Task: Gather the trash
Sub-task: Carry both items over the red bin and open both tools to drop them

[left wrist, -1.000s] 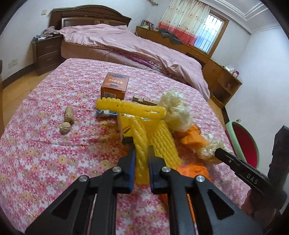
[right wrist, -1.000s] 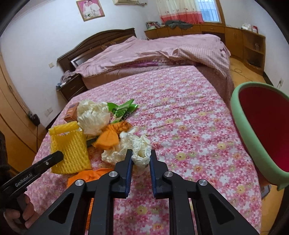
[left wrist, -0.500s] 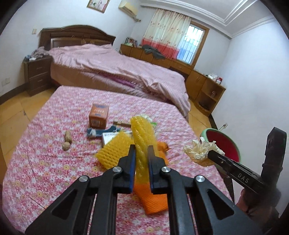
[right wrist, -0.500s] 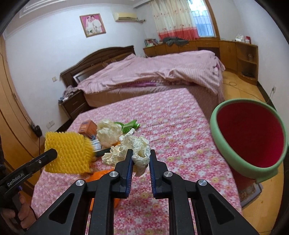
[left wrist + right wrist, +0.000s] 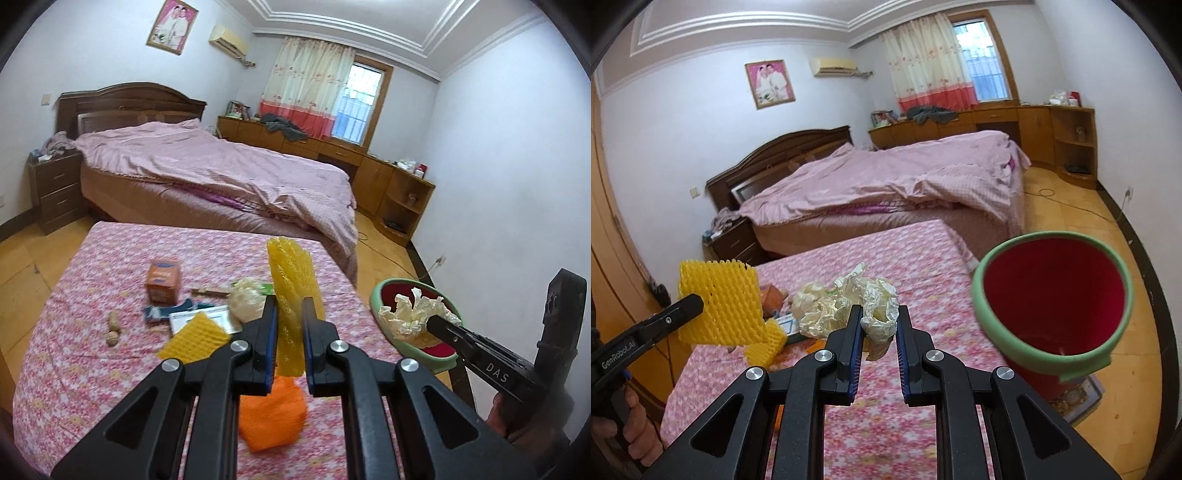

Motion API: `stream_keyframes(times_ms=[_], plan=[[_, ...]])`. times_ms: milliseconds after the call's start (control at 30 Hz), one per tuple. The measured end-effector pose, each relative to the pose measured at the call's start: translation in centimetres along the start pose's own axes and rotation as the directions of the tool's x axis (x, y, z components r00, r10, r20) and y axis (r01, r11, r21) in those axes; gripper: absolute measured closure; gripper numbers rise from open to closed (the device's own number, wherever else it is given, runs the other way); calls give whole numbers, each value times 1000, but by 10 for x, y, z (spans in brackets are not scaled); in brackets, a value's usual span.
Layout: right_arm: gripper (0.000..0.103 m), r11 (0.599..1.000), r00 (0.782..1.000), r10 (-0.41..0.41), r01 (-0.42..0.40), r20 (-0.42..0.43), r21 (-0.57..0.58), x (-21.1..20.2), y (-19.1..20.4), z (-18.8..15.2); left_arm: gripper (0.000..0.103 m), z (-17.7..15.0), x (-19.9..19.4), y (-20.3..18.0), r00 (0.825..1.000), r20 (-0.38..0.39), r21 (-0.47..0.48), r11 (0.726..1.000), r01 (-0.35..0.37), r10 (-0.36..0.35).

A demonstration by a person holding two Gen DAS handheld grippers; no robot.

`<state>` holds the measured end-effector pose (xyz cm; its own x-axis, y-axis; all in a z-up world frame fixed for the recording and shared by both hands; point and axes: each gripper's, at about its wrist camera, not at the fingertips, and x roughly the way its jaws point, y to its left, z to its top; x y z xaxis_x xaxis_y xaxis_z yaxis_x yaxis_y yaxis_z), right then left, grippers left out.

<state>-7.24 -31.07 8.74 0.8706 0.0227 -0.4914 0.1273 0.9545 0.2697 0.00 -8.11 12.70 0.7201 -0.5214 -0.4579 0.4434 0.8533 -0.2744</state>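
My left gripper (image 5: 289,306) is shut on a yellow foam fruit net (image 5: 293,291) and holds it high above the flowered table (image 5: 74,354). The net also shows in the right wrist view (image 5: 718,302). My right gripper (image 5: 879,317) is shut on a crumpled cream paper wad (image 5: 879,306), held in the air left of the red bin with a green rim (image 5: 1052,291). In the left wrist view the wad (image 5: 413,310) hangs in front of the bin (image 5: 384,306).
On the table lie an orange foam net (image 5: 273,417), another yellow net (image 5: 195,336), a cream wad (image 5: 245,301), an orange box (image 5: 164,280), a blue wrapper (image 5: 166,310), a white card and two nuts (image 5: 112,328). A bed (image 5: 221,177) stands behind.
Both grippers have risen from the table with their loads. The right gripper has carried the paper wad towards the bin. The yellow net now hangs clear of the table.
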Motion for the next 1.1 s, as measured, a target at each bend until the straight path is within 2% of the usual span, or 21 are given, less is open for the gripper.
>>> stream_keyframes(times_ms=[200, 567, 833, 1100], plan=[[86, 998, 999, -48, 47, 23, 36, -7, -26, 5, 92, 2, 20, -29, 999, -22, 38, 998, 40, -39], [86, 977, 985, -170, 167, 13, 130, -4, -94, 7, 92, -1, 95, -93, 985, -130, 115, 985, 132, -117], [86, 947, 968, -250, 251, -33, 202, 6, -147, 6, 92, -7, 162, -142, 962, -215, 151, 968, 202, -168], [84, 919, 955, -285, 297, -83, 258, 19, -185, -2, 92, -22, 214, -174, 931, -308, 173, 951, 255, -193]])
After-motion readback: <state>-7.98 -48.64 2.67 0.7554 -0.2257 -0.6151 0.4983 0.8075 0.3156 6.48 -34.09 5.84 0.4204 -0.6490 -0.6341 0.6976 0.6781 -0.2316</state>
